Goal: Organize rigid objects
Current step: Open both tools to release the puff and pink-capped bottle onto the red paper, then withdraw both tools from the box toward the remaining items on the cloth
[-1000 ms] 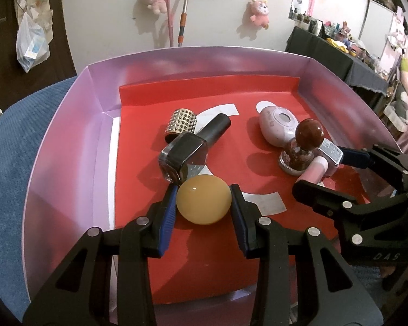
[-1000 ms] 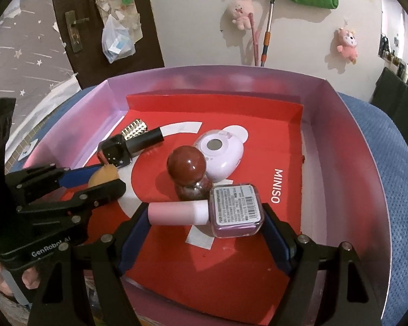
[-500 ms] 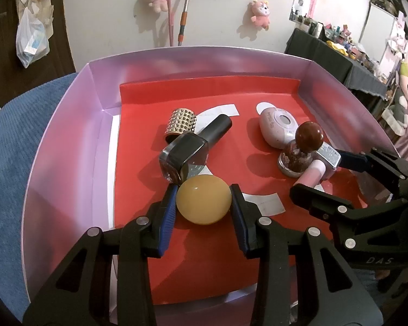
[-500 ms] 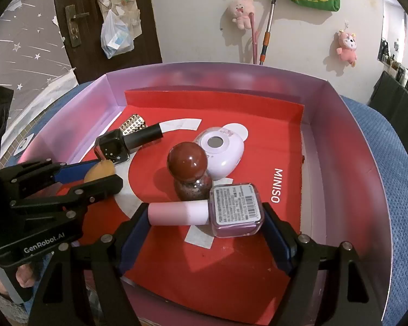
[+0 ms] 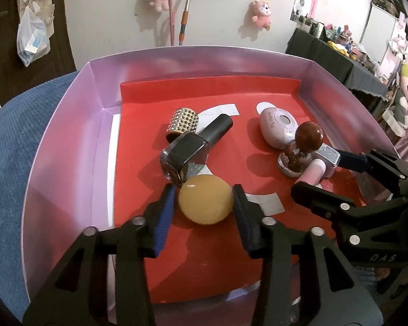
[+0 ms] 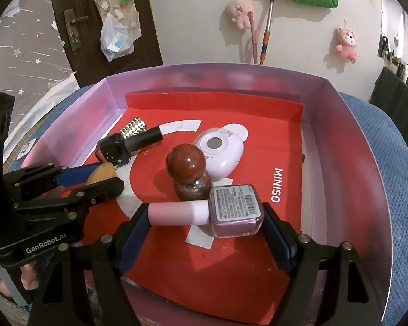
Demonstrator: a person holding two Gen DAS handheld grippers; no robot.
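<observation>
My left gripper point(image 5: 204, 201) is shut on a yellow egg-shaped object point(image 5: 205, 202), held low over the red floor of a pink-walled box point(image 5: 68, 141). My right gripper point(image 6: 205, 214) is shut on a pink nail polish bottle point(image 6: 217, 210) lying sideways, cap to the left. That bottle point(image 5: 319, 167) and the right gripper point(image 5: 337, 174) also show in the left wrist view. The left gripper point(image 6: 95, 175) with the egg point(image 6: 102, 174) shows in the right wrist view.
In the box lie a black nail polish bottle point(image 5: 193, 146), a studded gold cylinder point(image 5: 183, 122), a lilac oval device point(image 5: 277, 127) and a glitter bottle with a brown ball cap point(image 5: 302, 146). The box walls point(image 6: 353, 163) stand high all round. Blue fabric point(image 6: 394, 163) surrounds it.
Both grippers keep their grip. The view has shifted only slightly; the right gripper with the pink bottle has edged a little towards the glitter bottle.
</observation>
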